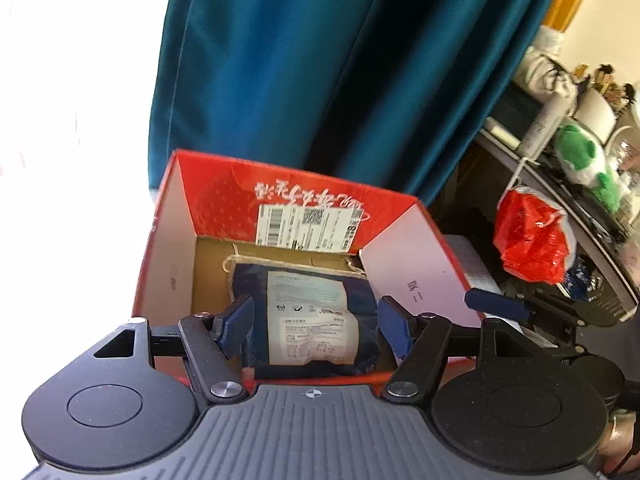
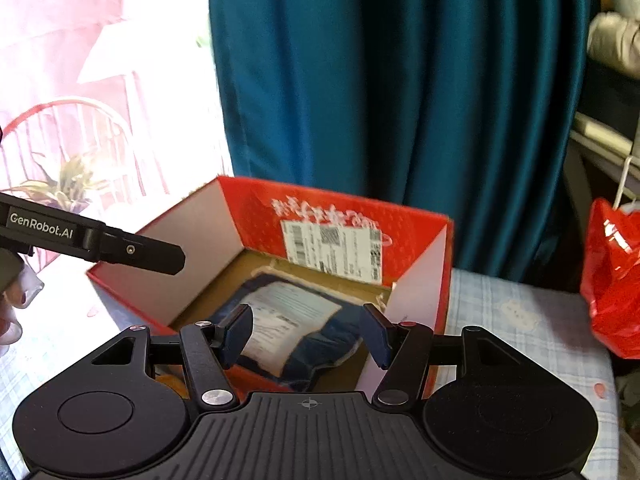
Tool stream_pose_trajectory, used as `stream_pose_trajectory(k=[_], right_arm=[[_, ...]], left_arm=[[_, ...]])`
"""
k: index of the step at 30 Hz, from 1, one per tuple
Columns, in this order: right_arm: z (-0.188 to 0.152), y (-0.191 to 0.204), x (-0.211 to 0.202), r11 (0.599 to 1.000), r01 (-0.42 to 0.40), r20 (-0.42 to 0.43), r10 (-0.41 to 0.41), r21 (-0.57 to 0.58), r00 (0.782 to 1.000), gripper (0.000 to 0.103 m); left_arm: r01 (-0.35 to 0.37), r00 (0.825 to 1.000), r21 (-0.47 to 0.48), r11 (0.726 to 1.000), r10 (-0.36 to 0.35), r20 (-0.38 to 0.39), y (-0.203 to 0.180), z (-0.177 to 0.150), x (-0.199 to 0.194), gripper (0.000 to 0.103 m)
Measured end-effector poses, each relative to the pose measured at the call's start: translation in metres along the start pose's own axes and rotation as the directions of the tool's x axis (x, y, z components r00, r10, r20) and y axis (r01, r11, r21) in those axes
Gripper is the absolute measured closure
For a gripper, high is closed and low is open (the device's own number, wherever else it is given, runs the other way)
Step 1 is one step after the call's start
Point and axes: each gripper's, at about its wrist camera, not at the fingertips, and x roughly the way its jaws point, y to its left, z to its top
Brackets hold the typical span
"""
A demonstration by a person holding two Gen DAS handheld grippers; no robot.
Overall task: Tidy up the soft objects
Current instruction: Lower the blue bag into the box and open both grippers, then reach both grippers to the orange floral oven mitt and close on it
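Both grippers, left point(image 1: 316, 320) and right point(image 2: 306, 334), hover jaws open over the boxed navy packet point(image 1: 308, 312), teal curtain point(image 1: 320, 60) behind

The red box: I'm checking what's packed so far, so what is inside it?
Inside the red box lies a dark blue soft package with a white label, on the brown floor. Anything beneath it is hidden.

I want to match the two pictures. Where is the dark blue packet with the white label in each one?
Left wrist view: the packet lies on the box floor, bottom centre, seen between the open jaws.
Right wrist view: the packet is in the box, bottom centre, slightly blurred.
Shared landmark: the shipping label on the box's red back wall.
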Motion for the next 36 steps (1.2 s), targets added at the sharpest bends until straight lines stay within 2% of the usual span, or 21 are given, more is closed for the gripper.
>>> stream_pose_trajectory(k=[3,6,10,19,25,36], right_arm=[[-0.004,0.013,-0.02,1.0,0.004,0.051,-0.004,-0.011,0.999,0.042],[-0.011,0.026,-0.036,1.0,-0.003,0.075,0.004,-0.019,0.997,0.041],[-0.027,0.043,-0.049,0.999,0.0,0.076,0.004,-0.048,0.997,0.041],[-0.075,0.067,-0.063,1.0,-0.011,0.056,0.012,-0.021,0.998,0.039],[-0.101,0.07,-0.068,0.999,-0.026,0.02,0.026,0.027,0.999,0.039],[-0.126,0.066,-0.079,0.993,-0.039,-0.011,0.041,0.111,0.999,0.038]], left_arm=[[-0.013,0.999,0.051,0.999,0.011,0.04,-0.004,-0.013,-0.023,0.031],[-0.03,0.999,0.088,0.996,0.027,0.045,-0.008,-0.026,-0.039,0.031],[-0.065,0.996,0.109,0.992,0.058,0.066,-0.01,-0.042,-0.06,0.031],[-0.128,0.99,0.136,0.982,0.118,0.077,-0.003,-0.074,-0.086,0.031],[-0.125,0.99,0.113,0.986,0.116,0.079,0.0,-0.095,-0.098,0.031],[-0.127,0.991,0.056,0.99,0.124,0.049,0.005,-0.124,-0.109,0.031]])
